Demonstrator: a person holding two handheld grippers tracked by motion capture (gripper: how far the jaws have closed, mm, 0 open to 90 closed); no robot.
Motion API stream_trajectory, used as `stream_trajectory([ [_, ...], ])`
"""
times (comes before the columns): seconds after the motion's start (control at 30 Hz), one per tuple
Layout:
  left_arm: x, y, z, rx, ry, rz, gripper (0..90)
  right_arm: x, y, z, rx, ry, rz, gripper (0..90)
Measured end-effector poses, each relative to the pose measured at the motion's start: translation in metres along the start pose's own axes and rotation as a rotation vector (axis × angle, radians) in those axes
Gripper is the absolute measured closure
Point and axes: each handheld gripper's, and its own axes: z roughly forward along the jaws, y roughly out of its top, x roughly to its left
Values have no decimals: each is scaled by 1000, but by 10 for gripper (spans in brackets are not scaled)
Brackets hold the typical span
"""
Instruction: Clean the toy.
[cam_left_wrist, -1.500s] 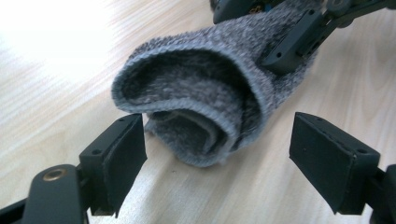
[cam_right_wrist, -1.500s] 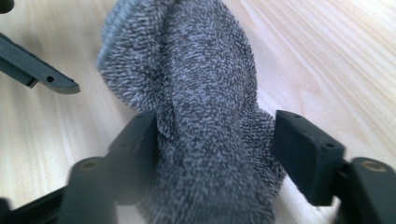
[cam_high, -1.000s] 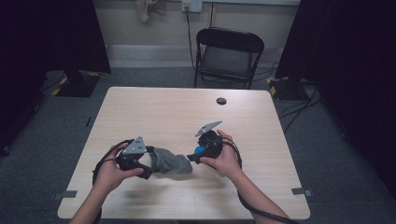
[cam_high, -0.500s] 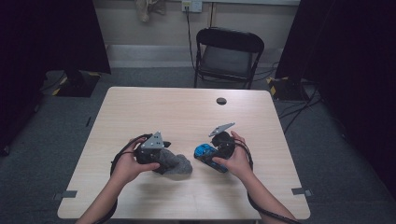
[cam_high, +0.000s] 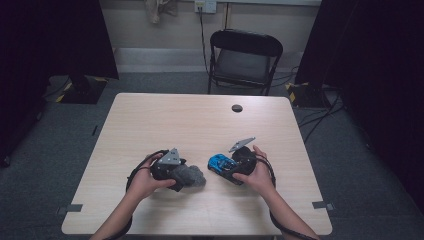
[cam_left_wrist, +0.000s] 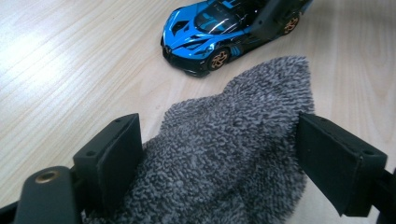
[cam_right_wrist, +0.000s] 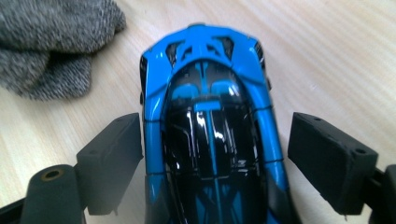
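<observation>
Right tongs (cam_right_wrist: 212, 163): jaws standing wide on either side of the blue toy car (cam_right_wrist: 210, 126), having just been opening. The right jaw is clearly off the bodywork, with a gap showing; the left jaw is close against the car's flank, contact hard to tell. Reading this as a release, not a grip. The car is sitting on the desk (cam_high: 200, 120), wheels down as seen in the left gripper view (cam_left_wrist: 219, 35), right of centre near the person's edge (cam_high: 221, 163).

Left tongs (cam_left_wrist: 219, 154): jaws pressing into a grey terry cloth (cam_left_wrist: 233, 144) from both sides, so they are gripping it. In the high view the cloth (cam_high: 190, 175) is bunching out of the left tongs (cam_high: 186, 176) toward the car, just beside its nose but apart from it.

Step in hand, as I judge it: setting the car free so the cloth can work on it.

Doing it well:
- Be lifting the right tongs (cam_high: 226, 169) straight back along the car's length, so neither jaw is dragging the car sideways.
- Be keeping the cloth bunched firmly; a loose tail could snag a wheel.
- Be bringing the cloth in low and from the nose, gently, since a free-rolling car is likely to scoot off.
- Be keeping the right tongs near to steady it.
</observation>
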Motion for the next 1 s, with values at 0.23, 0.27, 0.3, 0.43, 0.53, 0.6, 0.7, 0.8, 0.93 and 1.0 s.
stream_trajectory([
  [0.23, 0, -4, 8, 29, 5, -1, 141, 4, -12, 8, -29, -34, -28, 170],
  [0.27, 0, -5, 9, 23, 6, -8, 141, 5, -13, 8, -35, -44, -40, 170],
  [0.3, 0, -6, 10, 27, 6, -4, 139, 6, -14, 9, -40, -53, -49, 166],
  [0.43, 0, -9, 10, 20, 6, -18, 138, 7, -21, 9, -94, -56, -38, 172],
  [0.53, 0, -11, 11, 15, 7, -27, 136, 7, -25, 8, -125, -54, -39, 178],
  [0.6, 0, -12, 12, 20, 8, -24, 134, 8, -28, 8, -142, -58, -36, 185],
  [0.7, -1, -12, 11, 23, 11, -22, 132, 7, -30, 7, -157, -58, -33, 211],
  [0.8, -1, -13, 11, 23, 11, -26, 132, 9, -28, 7, -141, -69, -20, 208],
  [0.93, 0, -13, 12, 20, 6, -31, 132, 10, -24, 7, -114, -78, -12, 200],
  [1.0, 1, -13, 12, 22, 2, -32, 131, 9, -22, 7, -92, -74, -24, 187],
])
